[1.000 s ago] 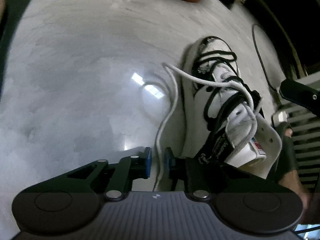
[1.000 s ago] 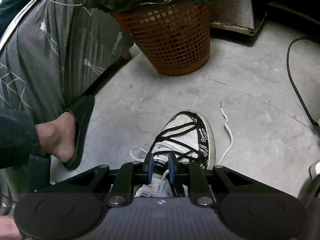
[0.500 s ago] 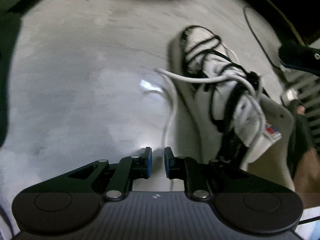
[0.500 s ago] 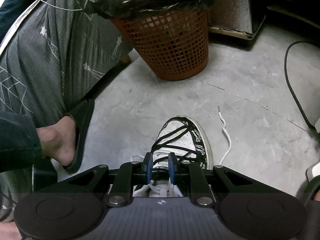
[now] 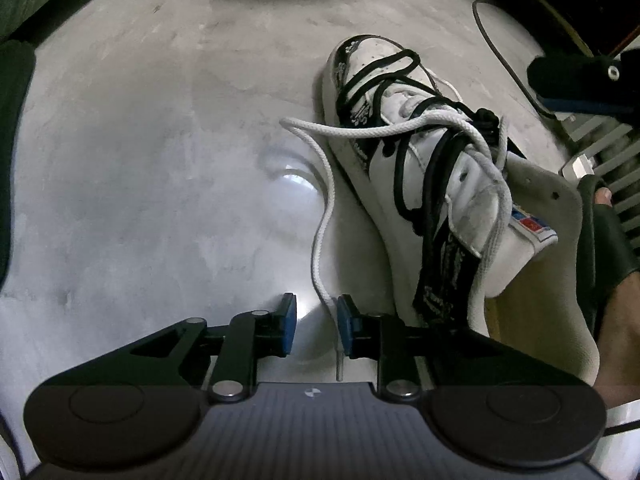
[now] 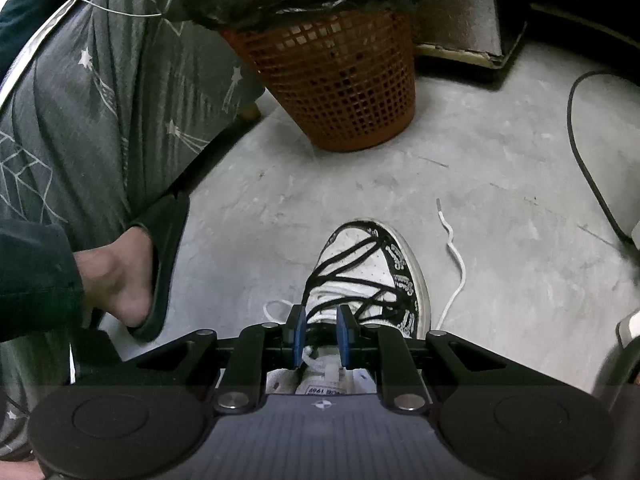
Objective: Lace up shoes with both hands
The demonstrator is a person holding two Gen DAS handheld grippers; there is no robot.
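A white sneaker with black trim [image 5: 416, 152] lies on the grey floor, toe pointing away. A white lace [image 5: 326, 216] crosses its tongue, loops left onto the floor and runs back between the pads of my left gripper [image 5: 317, 326], which stands open with the lace end lying loose by the right pad. In the right wrist view the sneaker [image 6: 372, 276] sits just beyond my right gripper [image 6: 320, 334], open above the tongue. The other lace end [image 6: 454, 264] trails on the floor to the shoe's right.
An orange mesh waste basket [image 6: 340, 80] with a black bag stands beyond the shoe. A foot in a black slipper [image 6: 156, 264] and grey star-print fabric [image 6: 100, 120] are to the left. A black cable [image 6: 588, 168] curves along the right.
The left gripper has shifted so the sneaker sits further right and nearer; its pads have spread apart around the lace. The right gripper has moved slightly back over the tongue.
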